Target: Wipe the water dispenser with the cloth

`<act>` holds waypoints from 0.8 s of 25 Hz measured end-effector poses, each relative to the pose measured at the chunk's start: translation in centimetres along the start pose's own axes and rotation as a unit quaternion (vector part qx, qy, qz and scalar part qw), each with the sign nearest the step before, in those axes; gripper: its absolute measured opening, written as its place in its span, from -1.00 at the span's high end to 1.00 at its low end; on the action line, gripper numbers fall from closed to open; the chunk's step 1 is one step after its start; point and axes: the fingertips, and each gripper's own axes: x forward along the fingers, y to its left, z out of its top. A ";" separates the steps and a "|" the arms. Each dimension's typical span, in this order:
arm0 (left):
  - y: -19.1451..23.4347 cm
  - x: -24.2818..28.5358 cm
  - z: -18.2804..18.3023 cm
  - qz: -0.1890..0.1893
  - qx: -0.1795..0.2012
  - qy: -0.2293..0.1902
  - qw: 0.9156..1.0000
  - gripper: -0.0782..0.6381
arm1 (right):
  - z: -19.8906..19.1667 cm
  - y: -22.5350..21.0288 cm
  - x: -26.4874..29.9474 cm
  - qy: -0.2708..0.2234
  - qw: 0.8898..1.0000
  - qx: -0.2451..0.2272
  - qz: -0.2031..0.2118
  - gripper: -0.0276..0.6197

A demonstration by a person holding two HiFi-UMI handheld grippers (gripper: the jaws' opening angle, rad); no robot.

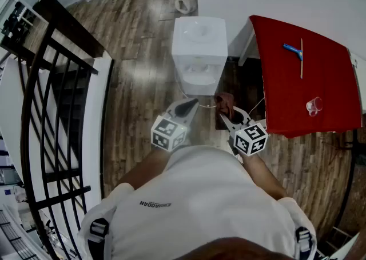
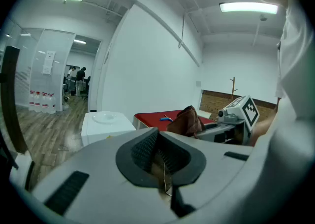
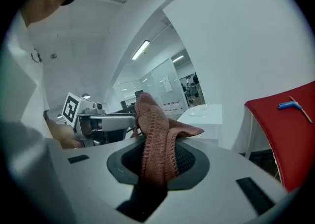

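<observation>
The white water dispenser (image 1: 199, 52) stands on the wood floor ahead of me, also seen in the left gripper view (image 2: 105, 124) and the right gripper view (image 3: 203, 116). My right gripper (image 1: 229, 117) (image 3: 160, 158) is shut on a reddish-brown knitted cloth (image 1: 225, 103) (image 3: 156, 132), which sticks up from the jaws. That cloth (image 2: 186, 121) also shows in the left gripper view. My left gripper (image 1: 187, 106) (image 2: 159, 154) is shut, with only a thin pale thread at the seam. Both grippers hover side by side, just short of the dispenser's front.
A table with a red cover (image 1: 311, 90) stands right of the dispenser and carries a blue-handled squeegee (image 1: 295, 51) and a clear cup (image 1: 313, 105). A black railing (image 1: 54, 110) runs along the left. A white wall is behind the dispenser.
</observation>
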 end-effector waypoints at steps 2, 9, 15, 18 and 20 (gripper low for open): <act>0.1 0.0 0.0 -0.001 0.001 0.000 1.000 0.79 | 0.0 0.0 0.1 -0.001 1.000 0.000 -0.001 0.62; 0.3 -0.3 0.1 -0.001 0.002 -0.001 1.000 0.79 | 0.1 0.4 0.3 -0.001 1.000 0.014 0.006 0.62; 0.5 -0.4 -0.1 -0.003 -0.001 0.000 1.000 0.79 | -0.7 0.0 0.9 0.022 0.999 0.032 0.004 0.62; 0.7 -0.4 -0.2 -0.003 -0.003 0.000 1.000 0.79 | -0.6 0.0 1.0 0.019 0.999 0.040 0.007 0.62; 0.9 -0.4 -0.3 -0.005 -0.005 0.001 1.000 0.79 | -0.7 0.1 1.1 0.020 0.999 0.043 0.010 0.62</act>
